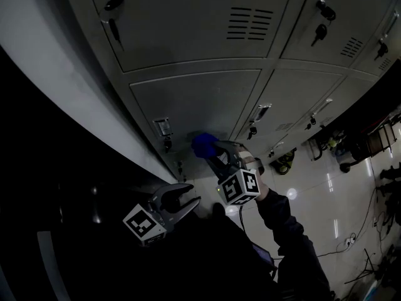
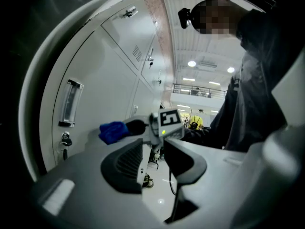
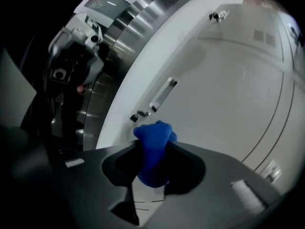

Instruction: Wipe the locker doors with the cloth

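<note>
Fingers, right gripper: clamped on cloth at locker door | left gripper: parted, empty | wiping seemingly mid-course, finished doors indeterminable

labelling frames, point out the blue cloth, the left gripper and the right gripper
blue cloth (image 1: 203, 145), head view, middle of the bunched wad
left gripper (image 2: 152, 143), left gripper view, empty gap between its tips
right gripper (image 3: 154, 149), right gripper view, between its tips, where the cloth is pinched

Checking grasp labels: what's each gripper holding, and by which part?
The right gripper is shut on the blue cloth, pinched across its bunched middle, with a wad poking past the tips. The left gripper is open and holds nothing.
</note>
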Motion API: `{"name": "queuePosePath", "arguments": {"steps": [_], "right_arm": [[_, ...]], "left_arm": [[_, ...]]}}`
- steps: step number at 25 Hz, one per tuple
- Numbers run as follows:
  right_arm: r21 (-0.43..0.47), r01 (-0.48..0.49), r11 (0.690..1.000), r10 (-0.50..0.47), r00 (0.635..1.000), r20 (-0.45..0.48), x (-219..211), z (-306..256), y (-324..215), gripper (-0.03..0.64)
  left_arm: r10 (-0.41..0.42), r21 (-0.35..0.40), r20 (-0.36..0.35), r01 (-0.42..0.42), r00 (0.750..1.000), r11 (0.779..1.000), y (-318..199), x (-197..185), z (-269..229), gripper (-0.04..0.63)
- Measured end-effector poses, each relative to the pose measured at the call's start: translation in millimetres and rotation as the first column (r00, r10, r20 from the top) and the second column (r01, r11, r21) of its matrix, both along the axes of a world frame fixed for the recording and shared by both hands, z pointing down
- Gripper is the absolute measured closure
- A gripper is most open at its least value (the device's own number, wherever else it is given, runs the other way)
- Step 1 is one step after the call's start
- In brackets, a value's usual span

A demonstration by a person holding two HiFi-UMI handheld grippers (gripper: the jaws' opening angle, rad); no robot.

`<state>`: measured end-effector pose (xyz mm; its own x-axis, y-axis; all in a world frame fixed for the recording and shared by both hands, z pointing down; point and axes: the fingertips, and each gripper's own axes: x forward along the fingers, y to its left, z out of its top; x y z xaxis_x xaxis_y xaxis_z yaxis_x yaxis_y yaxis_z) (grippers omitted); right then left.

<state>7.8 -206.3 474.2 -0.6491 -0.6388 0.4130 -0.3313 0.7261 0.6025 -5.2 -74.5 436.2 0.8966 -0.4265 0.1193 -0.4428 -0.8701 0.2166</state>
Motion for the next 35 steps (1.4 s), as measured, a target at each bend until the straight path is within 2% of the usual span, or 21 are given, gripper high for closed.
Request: {"name": "queuePosePath", "arguments": {"steps": [5, 10, 14, 19, 26, 35], "right_arm": [[0.192, -0.023, 0.981, 0.025, 1.0, -0.008, 11.5, -109.6, 2.7, 0.494], [0.37, -0.108, 0.923, 0.094, 0.994, 0.057, 31.3, -206.1, -15.3, 0.494], [0.447, -0.143, 0.883, 0.132, 0.99, 0.057, 39.5, -238.8, -31.9, 0.494], [0.45, -0.141, 0.882, 0.129, 0.99, 0.059, 37.6, -230.0, -39.9, 0.494], [0.398, -0.144, 0.906, 0.16, 0.987, -0.005, 37.4, -160.9, -41.7, 0.494], [0.254, -0.134, 0.958, 0.145, 0.989, -0.024, 34.1, -77.3, -43.5, 0.494]], "left_arm": [[0.024, 0.014, 0.002, -0.024, 1.0, 1.0, -3.6, 3.6, 5.5, 0.474], [0.049, 0.045, -0.009, -0.048, 0.999, 0.998, -6.6, 9.7, 0.2, 0.474], [0.051, 0.051, -0.017, -0.051, 0.999, 0.997, -6.9, 11.5, 4.0, 0.474], [0.045, 0.05, -0.032, -0.043, 0.998, 0.998, -10.0, 15.4, -9.9, 0.474], [0.028, 0.043, -0.016, -0.028, 0.999, 0.999, -13.5, 12.9, -3.5, 0.474], [0.04, 0.044, 0.003, -0.04, 0.999, 0.998, -16.6, 18.3, 6.7, 0.474]]}}
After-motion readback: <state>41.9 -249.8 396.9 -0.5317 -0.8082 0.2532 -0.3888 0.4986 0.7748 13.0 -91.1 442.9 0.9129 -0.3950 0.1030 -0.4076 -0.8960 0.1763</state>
